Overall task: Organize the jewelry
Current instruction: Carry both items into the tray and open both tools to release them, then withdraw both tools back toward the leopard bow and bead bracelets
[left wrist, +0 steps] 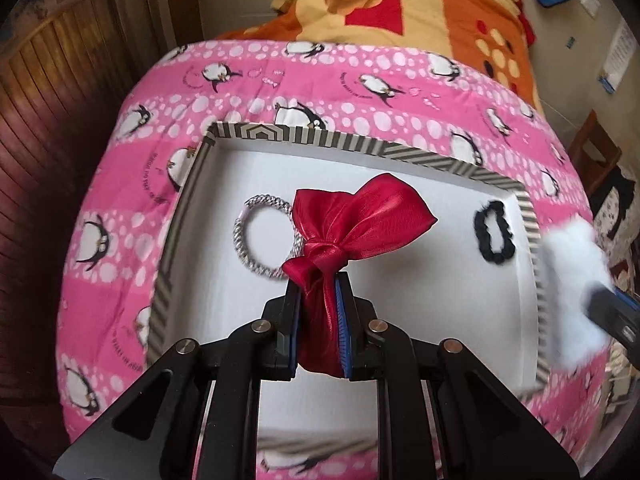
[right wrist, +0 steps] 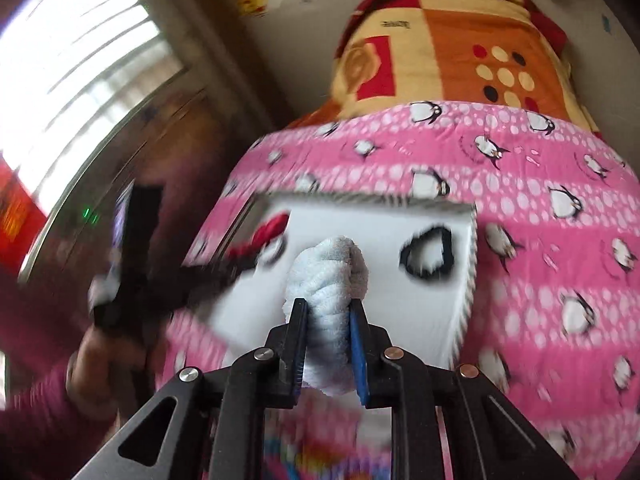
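Left tongs [left wrist: 320,312] clamped on a red satin bow [left wrist: 356,224], knot just past the tips, held above the white tray [left wrist: 400,160] on the bed. Long axis of the bow running up and right from the tips. Silver bracelet [left wrist: 256,236] lying flat just behind it, left of centre; black scrunchie [left wrist: 494,232] near the right rim. Right tongs [right wrist: 328,312] pinched on a pale fluffy scrunchie [right wrist: 328,272], probably over the tray's right edge, though blurred.

Pale blue scrunchie [right wrist: 328,300] in right claw [right wrist: 328,312]
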Demonstrator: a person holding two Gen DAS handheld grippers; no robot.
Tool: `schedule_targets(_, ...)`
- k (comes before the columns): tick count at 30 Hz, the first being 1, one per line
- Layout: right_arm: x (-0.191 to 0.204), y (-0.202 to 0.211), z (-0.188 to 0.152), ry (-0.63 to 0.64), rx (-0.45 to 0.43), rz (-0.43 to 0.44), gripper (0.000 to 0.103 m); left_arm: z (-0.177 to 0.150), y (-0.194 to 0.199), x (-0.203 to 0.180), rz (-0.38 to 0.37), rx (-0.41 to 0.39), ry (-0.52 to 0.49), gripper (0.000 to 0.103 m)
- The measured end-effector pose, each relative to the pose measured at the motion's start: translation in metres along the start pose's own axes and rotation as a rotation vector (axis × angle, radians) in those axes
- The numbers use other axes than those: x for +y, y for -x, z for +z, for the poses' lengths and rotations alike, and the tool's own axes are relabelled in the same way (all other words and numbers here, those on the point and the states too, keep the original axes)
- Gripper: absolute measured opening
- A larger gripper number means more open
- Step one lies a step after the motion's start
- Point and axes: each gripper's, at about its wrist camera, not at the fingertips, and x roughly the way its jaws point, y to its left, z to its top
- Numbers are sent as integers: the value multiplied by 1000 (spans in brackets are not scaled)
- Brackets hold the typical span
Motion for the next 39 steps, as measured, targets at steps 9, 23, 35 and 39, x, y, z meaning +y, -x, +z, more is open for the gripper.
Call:
schedule_targets(9,-29,-118,41,-175,57,-21,19,20,-38,1,11,44,34,14)
schedule_targets(23,-38,-94,36,-205,39,-1,56,18,-36,-5,34,28,13,48)
schedule_targets(35,1,-52,4,-74,23,-88,56,-19,17,-1,93,-53,4,48)
schedule_targets(39,13,-34,-11,-60,13,-81,56,-35,39,0,102,-81,12,48)
